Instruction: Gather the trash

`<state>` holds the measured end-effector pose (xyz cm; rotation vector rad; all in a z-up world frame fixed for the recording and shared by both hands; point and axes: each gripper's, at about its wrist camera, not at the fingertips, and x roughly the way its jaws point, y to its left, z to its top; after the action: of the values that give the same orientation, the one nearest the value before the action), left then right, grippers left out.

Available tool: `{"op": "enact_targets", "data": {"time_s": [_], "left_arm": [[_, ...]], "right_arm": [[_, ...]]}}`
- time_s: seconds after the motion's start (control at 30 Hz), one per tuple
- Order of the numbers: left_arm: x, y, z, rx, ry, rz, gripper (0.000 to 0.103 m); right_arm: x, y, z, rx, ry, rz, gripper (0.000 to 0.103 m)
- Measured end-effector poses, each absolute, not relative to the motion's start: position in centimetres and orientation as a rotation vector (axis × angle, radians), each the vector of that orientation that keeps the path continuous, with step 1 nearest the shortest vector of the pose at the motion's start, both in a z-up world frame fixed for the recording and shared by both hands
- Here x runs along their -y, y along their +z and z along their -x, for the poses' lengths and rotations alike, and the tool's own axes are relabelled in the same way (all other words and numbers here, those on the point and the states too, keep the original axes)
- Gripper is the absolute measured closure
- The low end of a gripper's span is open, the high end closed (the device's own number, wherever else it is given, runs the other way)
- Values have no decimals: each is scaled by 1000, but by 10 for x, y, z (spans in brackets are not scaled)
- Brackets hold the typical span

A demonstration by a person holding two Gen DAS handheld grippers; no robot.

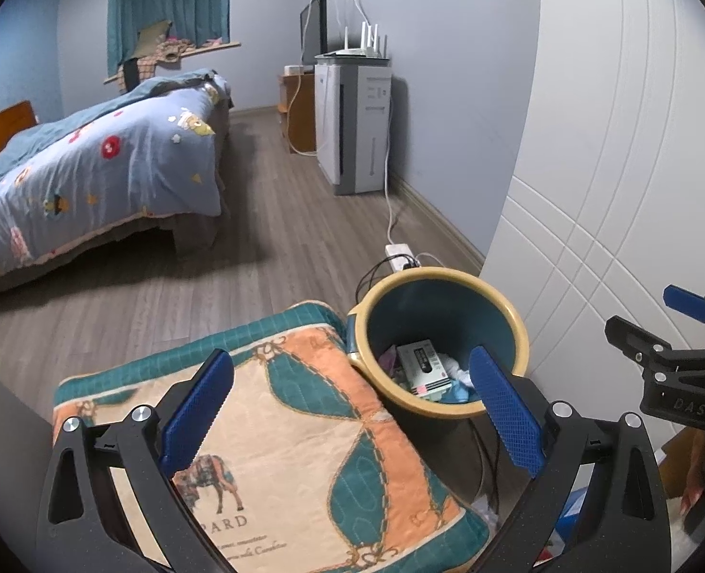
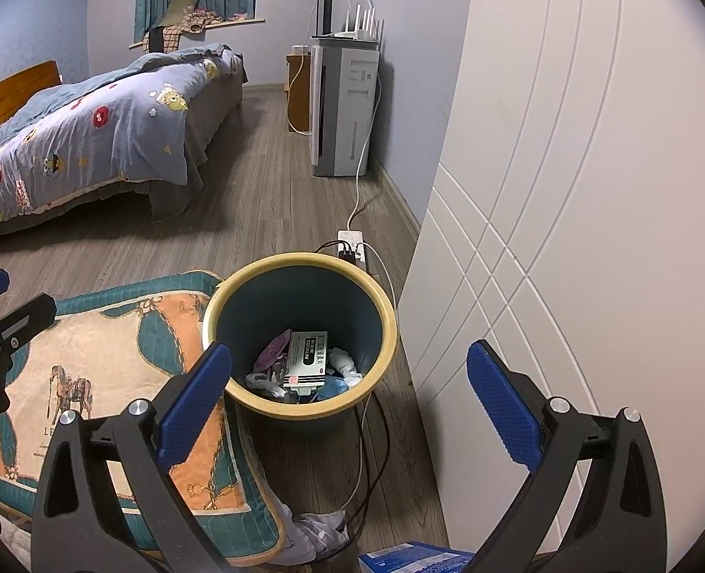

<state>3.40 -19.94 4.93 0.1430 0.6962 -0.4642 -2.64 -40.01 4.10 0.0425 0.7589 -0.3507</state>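
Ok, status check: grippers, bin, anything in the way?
Left gripper open, empty. Right gripper open, empty. Trash bin upright on floor, box and scraps inside. Cushion against bin's left, cables trailing at its base.

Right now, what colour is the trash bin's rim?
Pale yellow rim on a dark teal trash bin; clearest in right wrist view.

Trash bin: lower wall and base hidden behind own rim; near rim partly covered by left finger of right gripper. Small print on white box in bin too small to read. Crumpled items beneath box partly buried, identity unclear. Blue package cut off by bottom edge in right wrist view. Lettering on patterned cushion partly covered by left gripper finger, only "PARD" legible. Bed cut off at left edge. Cables vanish behind bin.
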Motion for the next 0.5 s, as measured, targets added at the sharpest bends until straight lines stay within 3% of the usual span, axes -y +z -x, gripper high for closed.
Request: {"op": "enact_targets", "data": {"time_s": [0.5], "left_arm": [[198, 48, -34, -698, -470, -144, 5]], "right_arm": [[401, 40, 25, -761, -350, -43, 6]]}}
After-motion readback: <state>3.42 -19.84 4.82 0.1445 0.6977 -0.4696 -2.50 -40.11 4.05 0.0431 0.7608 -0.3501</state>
